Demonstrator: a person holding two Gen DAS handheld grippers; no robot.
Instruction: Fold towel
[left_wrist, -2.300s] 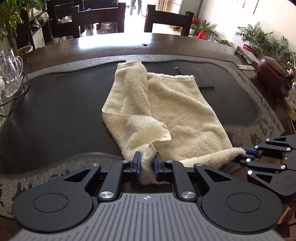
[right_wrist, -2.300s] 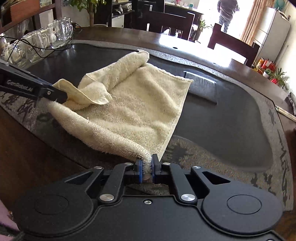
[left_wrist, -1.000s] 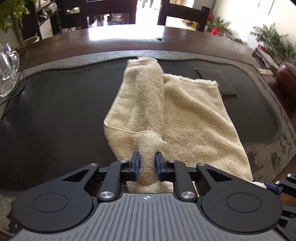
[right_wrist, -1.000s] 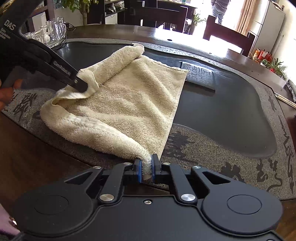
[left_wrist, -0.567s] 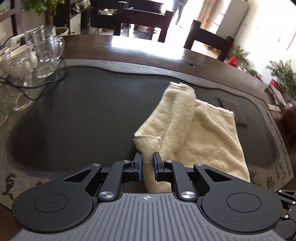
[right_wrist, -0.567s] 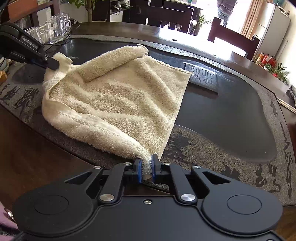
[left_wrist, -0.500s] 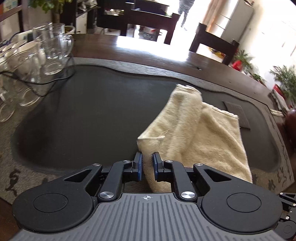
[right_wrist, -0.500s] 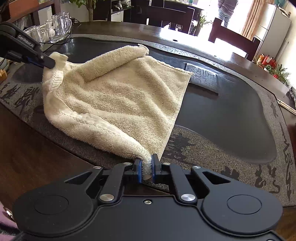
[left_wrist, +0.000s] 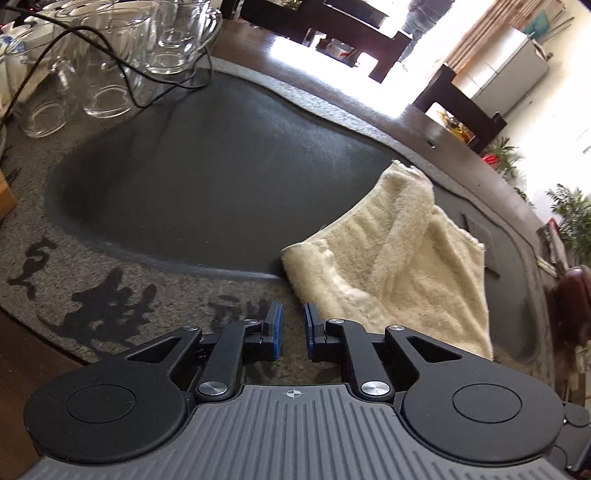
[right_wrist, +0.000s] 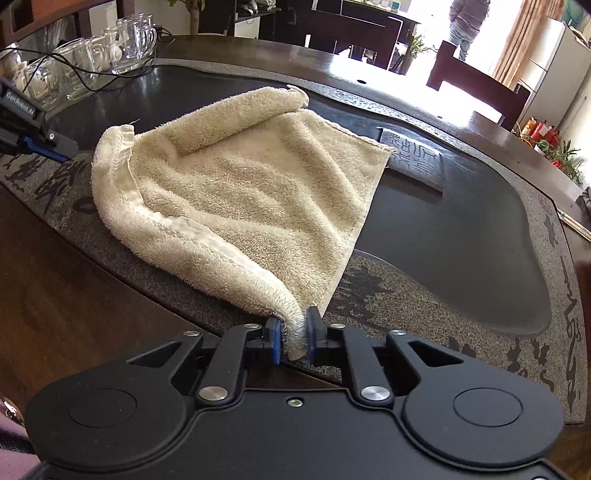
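Grey stone tray (right_wrist: 461, 240) spread ahead of both grippers, its far rim cut off, and the cream towel (right_wrist: 251, 192) lay on it with one edge rolled over, hiding what was beneath. The right gripper (right_wrist: 293, 334) was easing apart with a towel corner still between its pads. The left gripper (left_wrist: 293, 330), jaws parting slightly and holding nothing, sat just left of the towel's near corner.

— What does the towel (right_wrist: 255, 192) look like?
— I see a soft, fluffy cream one, spread out but bumpy on the dark bench (right_wrist: 454, 236).
— Is it flat?
— No. I see the far edge rolled over, the left edge curled up, and the near corner lifted off the bench.
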